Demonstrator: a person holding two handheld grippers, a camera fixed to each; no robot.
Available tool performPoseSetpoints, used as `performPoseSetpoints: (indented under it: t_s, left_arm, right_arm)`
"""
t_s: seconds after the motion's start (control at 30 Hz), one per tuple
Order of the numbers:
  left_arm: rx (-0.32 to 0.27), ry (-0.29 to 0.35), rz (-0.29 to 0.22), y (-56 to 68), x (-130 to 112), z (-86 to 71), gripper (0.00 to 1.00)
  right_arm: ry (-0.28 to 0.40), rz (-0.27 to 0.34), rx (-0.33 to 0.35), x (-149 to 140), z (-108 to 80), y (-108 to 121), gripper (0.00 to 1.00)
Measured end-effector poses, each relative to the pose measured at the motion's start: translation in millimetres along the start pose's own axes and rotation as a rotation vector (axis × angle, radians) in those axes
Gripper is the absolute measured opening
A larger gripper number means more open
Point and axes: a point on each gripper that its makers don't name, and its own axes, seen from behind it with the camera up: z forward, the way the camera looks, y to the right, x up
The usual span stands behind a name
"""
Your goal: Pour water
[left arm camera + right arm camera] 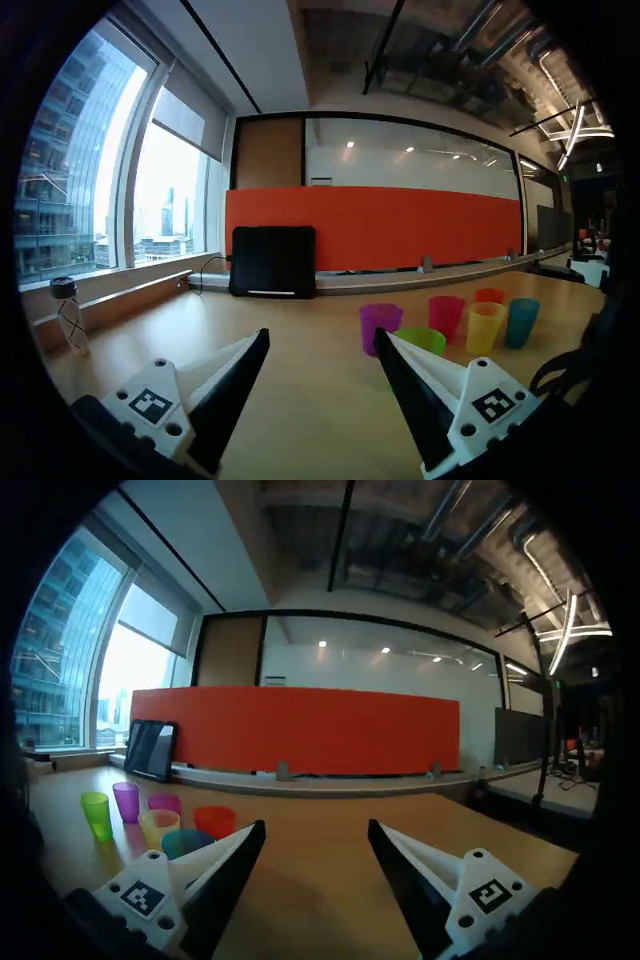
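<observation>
Spread wide with nothing between them, the fingers of the left gripper [320,336] hover low over the wooden table [320,416]. They point toward six translucent plastic cups clustered just ahead to the right: purple cup [380,324], green cup [424,338], pink cup [446,314], yellow cup [485,326], teal cup [522,322] and orange cup [489,296]. The right gripper [316,826] is likewise released and empty, level above the table, with the cups beside its left finger. Whether any cup holds water cannot be told. A clear bottle [68,316] stands by the window.

Desk [320,416] bare ahead; cups [445,316] stand clustered (bottle [70,316] by window [160,208])
</observation>
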Motion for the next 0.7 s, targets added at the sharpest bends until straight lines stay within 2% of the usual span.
performPoseSetpoints:
  t_s: [0.4, 0.7]
  left_arm:
    - [0.000, 0.000, 0.000, 0.7, -1, -0.1, 0.97]
    - [0.000, 0.000, 0.000, 0.6, -1, 0.3, 0.97]
  right_arm:
    - [-0.029, 0.022, 0.006, -14, 1.2, -2, 0.99]
    - [-0.034, 0.043, 0.007, -14, 0.8, 1, 0.99]
